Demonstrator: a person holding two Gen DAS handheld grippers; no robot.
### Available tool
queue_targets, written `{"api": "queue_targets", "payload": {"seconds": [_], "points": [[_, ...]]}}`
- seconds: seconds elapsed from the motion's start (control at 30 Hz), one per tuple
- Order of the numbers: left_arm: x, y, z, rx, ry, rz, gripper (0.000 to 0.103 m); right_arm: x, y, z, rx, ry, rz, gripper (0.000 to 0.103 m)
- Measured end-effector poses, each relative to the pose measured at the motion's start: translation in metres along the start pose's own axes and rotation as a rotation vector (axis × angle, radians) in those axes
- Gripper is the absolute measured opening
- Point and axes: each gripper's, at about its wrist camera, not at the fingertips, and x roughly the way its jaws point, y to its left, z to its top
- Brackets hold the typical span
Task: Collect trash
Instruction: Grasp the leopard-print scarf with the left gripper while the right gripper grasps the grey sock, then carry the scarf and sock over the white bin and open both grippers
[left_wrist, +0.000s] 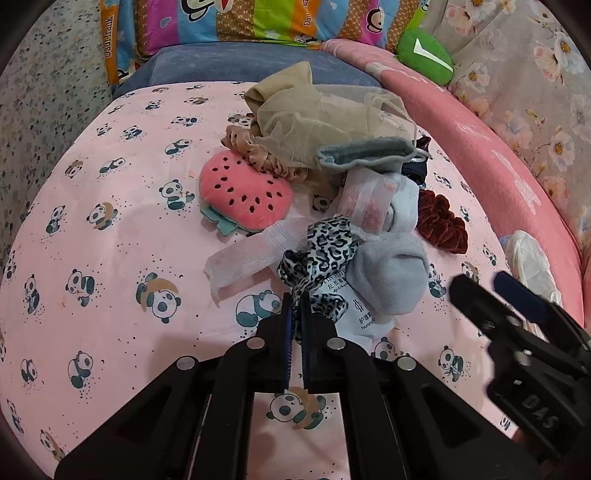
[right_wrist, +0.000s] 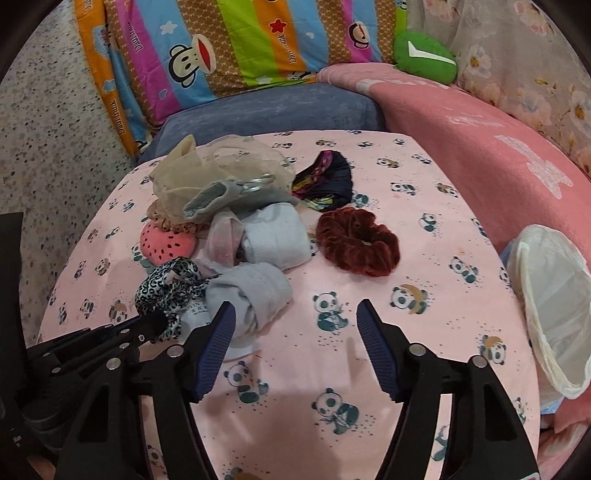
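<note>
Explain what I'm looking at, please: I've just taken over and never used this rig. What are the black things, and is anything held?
No robot: a person holds black tongs in each hand, a camera on each. The left view looks along the left tongs, shut on a leopard-print scrunchie. The right view looks along the right tongs, open, holding nothing. On the panda-print sheet lie grey socks, a red velvet scrunchie, a watermelon plush, beige netting and a white bag at the right edge.

Both black plastic grippers carry ribbed blue pads and silver round screws.
</note>
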Motion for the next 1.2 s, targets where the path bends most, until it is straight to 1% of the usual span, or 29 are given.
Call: {"api": "queue_targets", "payload": {"seconds": [0.1,0.17,0.2,0.23,0.27,0.3,0.37,0.57,0.83,1.03,1.2], "points": [[-0.003,0.001,0.002,0.009,-0.004,0.005,0.003,0.011,0.015,0.002,-0.030,0.009,0.028,0.052],[-0.004,0.001,0.003,0.006,-0.005,0.004,0.003,0.020,0.023,0.002,-0.044,0.020,0.049,0.041],[-0.004,0.001,0.003,0.006,-0.006,0.004,0.003,0.024,0.026,0.002,-0.051,0.033,0.053,0.037],[-0.004,0.001,0.004,0.007,-0.006,0.005,0.003,0.028,0.027,0.001,-0.057,0.046,0.059,0.028],[-0.005,0.001,0.003,0.009,-0.006,0.007,0.003,0.032,0.029,0.000,-0.061,0.058,0.069,0.023],[-0.006,0.000,0.004,0.012,-0.008,0.008,0.003,0.034,0.029,-0.002,-0.062,0.063,0.072,0.022],[-0.009,-0.001,0.004,0.018,-0.013,0.013,0.003,0.033,0.029,-0.004,-0.064,0.063,0.075,0.016],[-0.022,-0.010,0.003,0.038,-0.034,0.016,0.003,0.018,0.021,-0.009,-0.051,0.056,0.079,0.011],[-0.052,-0.038,-0.001,0.079,-0.083,-0.008,0.003,-0.026,-0.008,-0.013,-0.001,-0.012,0.058,0.010],[-0.076,-0.073,-0.004,0.132,-0.121,-0.050,0.003,-0.068,-0.038,-0.015,0.042,-0.084,0.012,0.010],[-0.093,-0.113,-0.008,0.198,-0.148,-0.099,0.003,-0.098,-0.073,-0.020,0.103,-0.126,-0.024,0.010]]}}
